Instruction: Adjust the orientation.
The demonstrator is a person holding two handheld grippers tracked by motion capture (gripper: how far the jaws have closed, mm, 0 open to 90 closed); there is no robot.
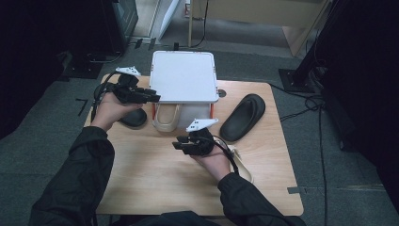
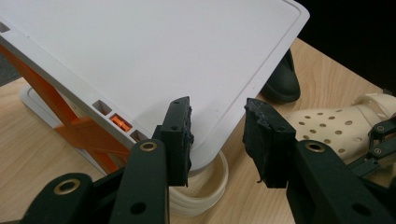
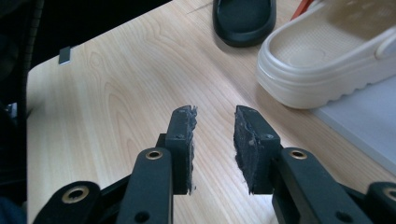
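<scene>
The cream clog point(image 1: 165, 117) is being sat on the low base of the white rack point(image 1: 183, 75), tucked under the top shelf with its heel poking out toward the person, and it's not being gripped by anything. The left gripper point(image 1: 153, 97) is being held at the shelf's front corner, jaws apart with nothing between them; the right gripper point(image 1: 178, 145) is being held over bare table point(image 1: 155, 179), also slack and empty. The risk, I'd guess: that shelf corner is being crowded by the left jaws, so the rack could get nudged and the clog knocked off its base. The second cream clog point(image 1: 240, 162) is being hidden under the right wrist, so it could get swept off. The black slippers point(image 1: 243, 117) are being left alone.
</scene>
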